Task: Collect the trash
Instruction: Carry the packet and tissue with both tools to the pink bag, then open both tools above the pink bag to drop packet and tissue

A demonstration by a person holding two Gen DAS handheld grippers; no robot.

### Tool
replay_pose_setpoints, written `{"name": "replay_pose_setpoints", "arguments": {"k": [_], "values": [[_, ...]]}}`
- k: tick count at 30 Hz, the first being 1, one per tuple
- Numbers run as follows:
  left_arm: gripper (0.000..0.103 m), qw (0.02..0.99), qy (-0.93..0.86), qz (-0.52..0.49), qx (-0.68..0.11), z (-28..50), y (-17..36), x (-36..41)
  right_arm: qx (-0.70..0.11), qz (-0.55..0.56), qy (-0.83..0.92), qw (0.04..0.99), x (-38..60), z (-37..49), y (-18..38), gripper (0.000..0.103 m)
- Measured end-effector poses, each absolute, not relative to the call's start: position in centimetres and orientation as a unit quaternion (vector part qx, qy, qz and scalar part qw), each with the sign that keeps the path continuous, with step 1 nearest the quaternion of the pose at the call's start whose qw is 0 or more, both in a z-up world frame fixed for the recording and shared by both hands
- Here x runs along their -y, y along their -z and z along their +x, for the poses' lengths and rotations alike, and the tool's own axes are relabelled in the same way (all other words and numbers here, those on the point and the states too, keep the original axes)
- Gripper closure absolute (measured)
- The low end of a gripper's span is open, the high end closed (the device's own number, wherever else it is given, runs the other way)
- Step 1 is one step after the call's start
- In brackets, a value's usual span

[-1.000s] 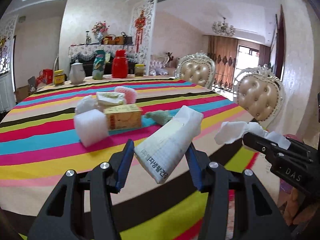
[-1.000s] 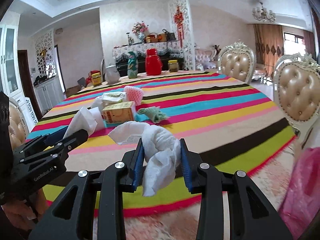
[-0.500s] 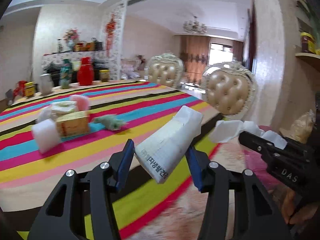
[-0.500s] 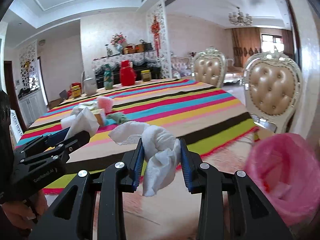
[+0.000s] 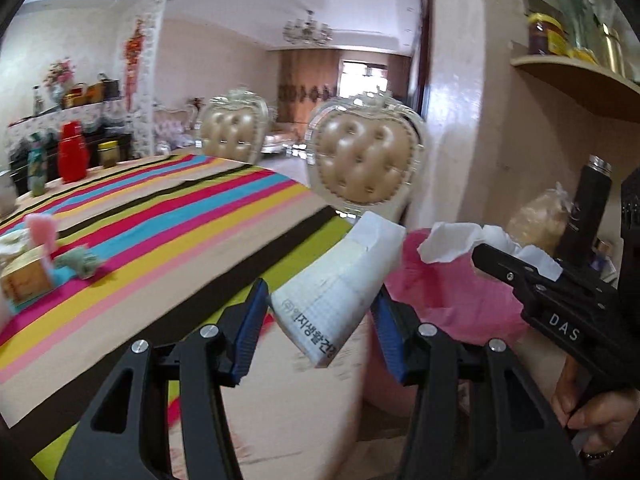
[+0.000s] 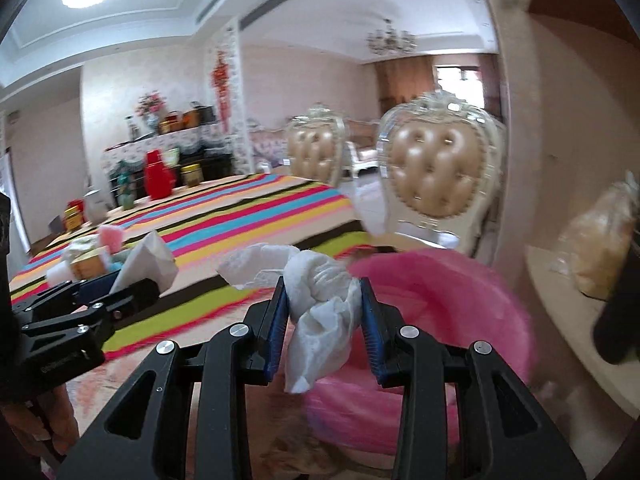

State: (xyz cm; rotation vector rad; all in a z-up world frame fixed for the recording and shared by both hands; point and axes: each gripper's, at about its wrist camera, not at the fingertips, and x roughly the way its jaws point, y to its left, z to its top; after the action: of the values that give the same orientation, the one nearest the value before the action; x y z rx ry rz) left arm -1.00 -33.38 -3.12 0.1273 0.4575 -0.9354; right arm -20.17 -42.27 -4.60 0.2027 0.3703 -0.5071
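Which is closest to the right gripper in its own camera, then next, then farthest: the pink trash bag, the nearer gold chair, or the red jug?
1. Pink trash bag: just ahead and right of the right gripper, which holds crumpled white paper.
2. Nearer gold chair: behind the bag, at the table's edge.
3. Red jug: far left, on the table's far side.

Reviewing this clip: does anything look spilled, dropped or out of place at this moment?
Nothing stands out. The left hand-held gripper grips a white printed packet, the right hand-held gripper a crumpled tissue, both near the pink-lined bin. Remaining litter sits on the striped table.
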Motion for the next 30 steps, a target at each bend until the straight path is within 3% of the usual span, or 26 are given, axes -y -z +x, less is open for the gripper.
{"name": "replay_pose_setpoints", "arguments": {"k": [18,20,22,24,30], "values": [[0.050,0.779,0.556,0.089,-0.277,-1.5,5.7,49.3,-0.199,0.179,0.319,0.909,53.2,-22.4,7.7,0.067],[0.044,0.785,0.548,0.095,-0.273,-1.5,5.8,49.7,-0.197,0.179,0.319,0.910,54.0,-21.7,7.9,0.065],[0.022,0.803,0.531,0.086,-0.257,-1.3,5.7,48.9,-0.201,0.188,0.313,0.909,54.8,-20.9,8.1,0.057],[0.020,0.821,0.510,0.085,-0.242,-0.9,5.6,47.5,-0.208,0.183,0.325,0.904,55.1,-20.7,8.3,0.046],[0.006,0.874,0.426,0.100,-0.210,0.9,5.1,41.1,-0.201,0.175,0.328,0.906,53.4,-20.9,7.9,0.037]]}}
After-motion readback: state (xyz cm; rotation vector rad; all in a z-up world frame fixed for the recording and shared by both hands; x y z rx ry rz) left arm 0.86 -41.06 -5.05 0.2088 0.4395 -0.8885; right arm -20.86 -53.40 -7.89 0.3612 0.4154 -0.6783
